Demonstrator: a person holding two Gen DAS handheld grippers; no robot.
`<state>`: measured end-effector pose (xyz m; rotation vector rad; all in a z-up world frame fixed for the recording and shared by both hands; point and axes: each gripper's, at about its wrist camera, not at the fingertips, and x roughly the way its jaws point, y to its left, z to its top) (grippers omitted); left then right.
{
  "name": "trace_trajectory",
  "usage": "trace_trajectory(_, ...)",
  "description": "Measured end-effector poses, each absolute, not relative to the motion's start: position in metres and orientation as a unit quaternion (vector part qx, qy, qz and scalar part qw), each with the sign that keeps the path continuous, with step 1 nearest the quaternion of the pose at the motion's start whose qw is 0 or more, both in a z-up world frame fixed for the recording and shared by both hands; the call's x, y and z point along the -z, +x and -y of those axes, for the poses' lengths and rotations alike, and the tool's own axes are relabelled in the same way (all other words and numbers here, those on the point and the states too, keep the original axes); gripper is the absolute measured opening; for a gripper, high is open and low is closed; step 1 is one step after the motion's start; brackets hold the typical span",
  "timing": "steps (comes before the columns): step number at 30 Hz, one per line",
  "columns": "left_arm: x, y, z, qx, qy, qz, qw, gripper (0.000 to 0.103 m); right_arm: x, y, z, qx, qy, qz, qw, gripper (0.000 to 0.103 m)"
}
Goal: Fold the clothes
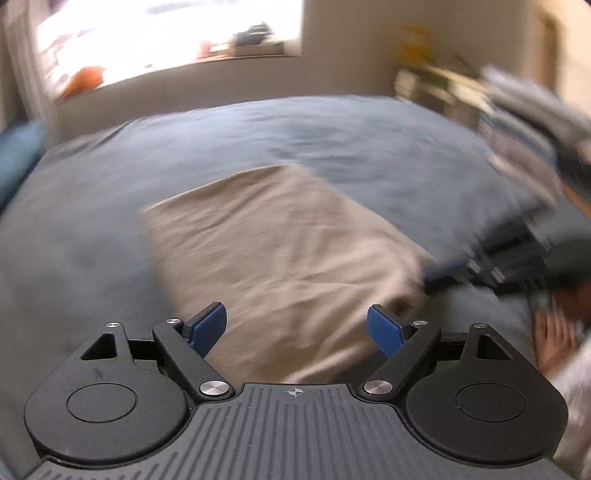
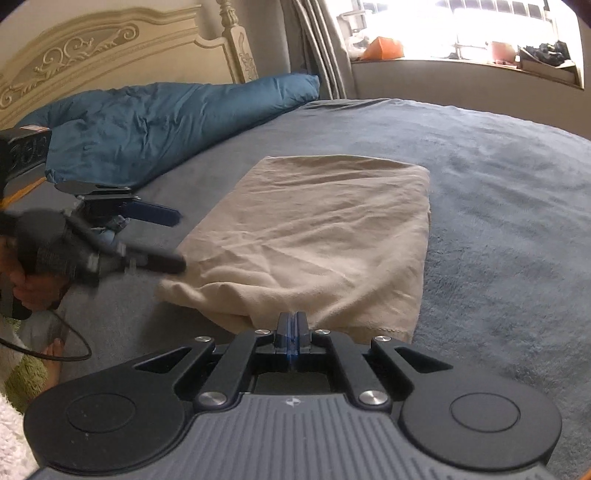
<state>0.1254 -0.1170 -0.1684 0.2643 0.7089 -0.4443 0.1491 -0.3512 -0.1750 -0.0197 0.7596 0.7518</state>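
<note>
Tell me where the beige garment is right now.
The beige garment lies folded on the grey bedspread, mid-frame in both wrist views, right of the teal pillow in the right wrist view.

Black left gripper, blue pads, silver screws, ribbed grey housing

I see a bedroom with a wide bed under a grey-blue cover. At its head stands a cream headboard with carved scrolls, and a teal pillow lies against it. Behind the bed a bright window is overexposed; on its sill I see an orange object and some dark items. Grey curtains hang beside it. The walls are beige. A green rug covers the floor.
</note>
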Motion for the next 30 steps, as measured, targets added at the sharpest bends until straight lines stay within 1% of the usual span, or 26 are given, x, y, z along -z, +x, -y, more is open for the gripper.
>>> trace_trajectory(3,0.179,0.125,0.138,0.222,0.194,-0.334,0.895,0.083,0.175,0.15,0.355,-0.361,-0.001,-0.362,0.859,0.001)
trace_trajectory(5,0.186,0.125,0.151,0.224,0.238,-0.327,0.887,0.077,0.174,0.149,0.357,-0.364,0.003,-0.361,0.859,0.001)
trace_trajectory(6,0.19,0.124,0.158,0.225,0.259,-0.323,0.882,0.075,0.174,0.149,0.357,-0.365,0.003,-0.361,0.858,0.001)
trace_trajectory(7,0.192,0.126,0.16,0.22,0.271,-0.322,0.88,0.071,0.174,0.149,0.358,-0.367,0.004,-0.361,0.857,0.001)
trace_trajectory(8,0.194,0.128,0.16,0.217,0.276,-0.323,0.879,0.066,0.174,0.15,0.358,-0.369,0.005,-0.361,0.857,0.001)
trace_trajectory(13,0.198,0.125,0.164,0.225,0.312,-0.315,0.868,0.054,0.174,0.156,0.356,-0.39,0.013,-0.363,0.846,0.001)
trace_trajectory(14,0.2,0.122,0.166,0.228,0.321,-0.313,0.864,0.053,0.174,0.157,0.355,-0.395,0.012,-0.364,0.844,0.001)
trace_trajectory(20,0.21,0.112,0.178,0.239,0.366,-0.298,0.849,0.052,0.175,0.164,0.353,-0.398,0.021,-0.366,0.841,0.001)
trace_trajectory(21,0.211,0.112,0.179,0.235,0.369,-0.296,0.849,0.05,0.175,0.164,0.354,-0.399,0.029,-0.367,0.84,0.001)
trace_trajectory(25,0.207,0.119,0.174,0.223,0.335,-0.306,0.863,0.031,0.175,0.163,0.354,-0.405,0.032,-0.371,0.835,0.001)
trace_trajectory(30,0.201,0.118,0.17,0.213,0.313,-0.298,0.876,0.022,0.175,0.161,0.349,-0.416,0.033,-0.373,0.829,0.001)
